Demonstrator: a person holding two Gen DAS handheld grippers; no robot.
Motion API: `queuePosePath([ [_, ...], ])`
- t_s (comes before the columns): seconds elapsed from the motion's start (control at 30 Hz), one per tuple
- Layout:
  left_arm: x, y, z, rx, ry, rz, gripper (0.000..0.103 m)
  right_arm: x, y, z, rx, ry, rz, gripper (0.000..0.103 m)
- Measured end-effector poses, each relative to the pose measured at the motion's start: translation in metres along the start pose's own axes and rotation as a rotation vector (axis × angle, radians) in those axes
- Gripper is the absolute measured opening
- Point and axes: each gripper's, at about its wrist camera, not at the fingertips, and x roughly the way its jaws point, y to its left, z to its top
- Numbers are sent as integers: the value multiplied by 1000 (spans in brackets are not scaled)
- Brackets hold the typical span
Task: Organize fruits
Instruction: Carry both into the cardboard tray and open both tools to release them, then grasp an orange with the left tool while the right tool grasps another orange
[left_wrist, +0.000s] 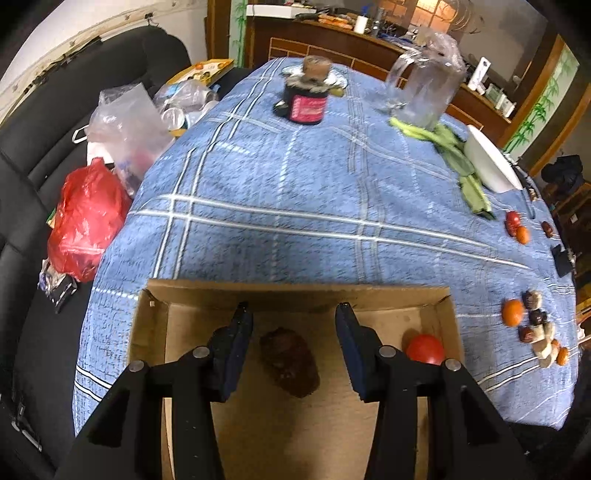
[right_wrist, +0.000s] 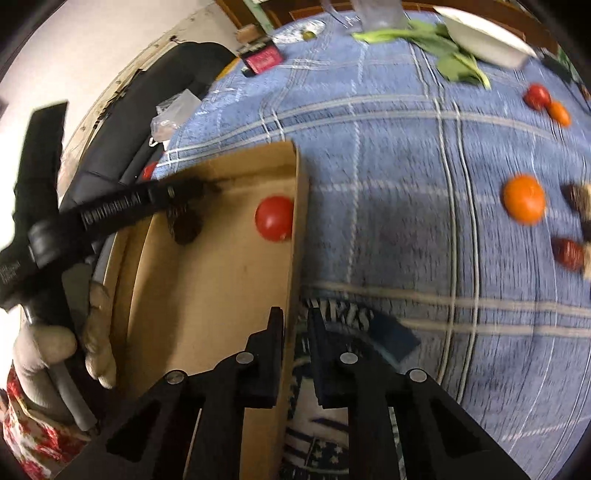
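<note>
An open cardboard box (left_wrist: 295, 288) sits at the near edge of the blue plaid cloth (left_wrist: 295, 192). Inside lie a dark brown fruit (left_wrist: 290, 363) and a red tomato (left_wrist: 424, 349), also (right_wrist: 275, 218), in the right corner. My left gripper (left_wrist: 293, 325) hangs open over the box, the brown fruit below the gap and untouched. My right gripper (right_wrist: 297, 325) is shut and empty above the box's right wall (right_wrist: 297, 221). An orange (right_wrist: 524, 199) and several dark and red fruits (left_wrist: 535, 328) lie loose on the cloth to the right.
At the back stand a pink-labelled jar (left_wrist: 306, 105), a glass pitcher (left_wrist: 424, 88), leafy greens (left_wrist: 454, 147) and a white bowl (left_wrist: 487, 162). A tomato and small orange (left_wrist: 517, 227) lie far right. Plastic bags (left_wrist: 86, 221) rest on a black sofa left. A person's hand (right_wrist: 55, 350) holds the left gripper.
</note>
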Motion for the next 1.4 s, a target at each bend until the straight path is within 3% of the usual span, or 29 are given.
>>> queuePosePath([
  [0.13, -17, -15, 2, -3, -25, -8, 45, -3, 2, -20, -14, 15, 9, 15],
  [0.23, -39, -32, 2, 2, -64, -14, 45, -22, 2, -27, -60, -31, 13, 16],
  [0.3, -53, -46, 1, 1, -86, -28, 49, -44, 0, -31, -99, -94, -12, 27],
  [0.37, -66, -62, -1, -6, -100, -61, 59, -65, -10, -36, -113, -154, -58, 38],
  [0.5, -75, -101, -10, -26, -84, -146, 72, -111, -60, -45, -69, -260, -186, 43],
  [0.57, -71, -120, -15, -17, -69, -169, 72, -127, -87, -52, -28, -299, -263, 64],
  [0.6, -68, -131, -18, -5, -60, -170, 72, -135, -105, -55, 1, -309, -299, 68],
  [0.73, -51, -175, -27, 39, -22, -183, 72, -161, -189, -82, 166, -287, -353, 69],
  [0.93, -21, -226, -38, 143, -24, -134, 72, -190, -263, -94, 274, -294, -360, 69],
  [1.1, 14, -244, -41, 183, 11, -106, 72, -192, -295, -85, 291, -296, -360, 69],
  [1.4, 47, -248, -39, 205, 46, -77, 71, -174, -308, -67, 242, -262, -375, 69],
])
